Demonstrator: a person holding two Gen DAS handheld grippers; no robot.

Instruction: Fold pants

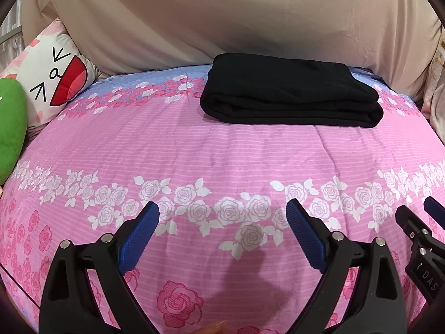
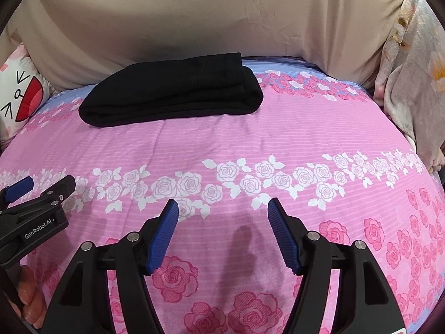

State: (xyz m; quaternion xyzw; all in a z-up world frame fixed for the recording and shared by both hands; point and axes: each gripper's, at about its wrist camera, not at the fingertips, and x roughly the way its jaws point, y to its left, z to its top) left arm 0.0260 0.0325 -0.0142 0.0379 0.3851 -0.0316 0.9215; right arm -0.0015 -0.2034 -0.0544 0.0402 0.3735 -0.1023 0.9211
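The black pants (image 1: 289, 91) lie folded into a compact rectangle at the far side of the pink floral bed; they also show in the right wrist view (image 2: 172, 91). My left gripper (image 1: 222, 208) is open and empty, hovering over the near part of the bed, well short of the pants. My right gripper (image 2: 222, 204) is open and empty too, beside the left one. The right gripper's tip shows at the right edge of the left wrist view (image 1: 420, 211), and the left gripper shows at the left edge of the right wrist view (image 2: 39, 186).
A pink rose-print bedsheet (image 1: 222, 153) covers the bed. A beige headboard cushion (image 1: 222, 14) stands behind the pants. A cartoon-face pillow (image 1: 52, 78) and a green plush (image 1: 11, 128) sit at the left. A floral blanket (image 2: 411, 83) is bunched at the right.
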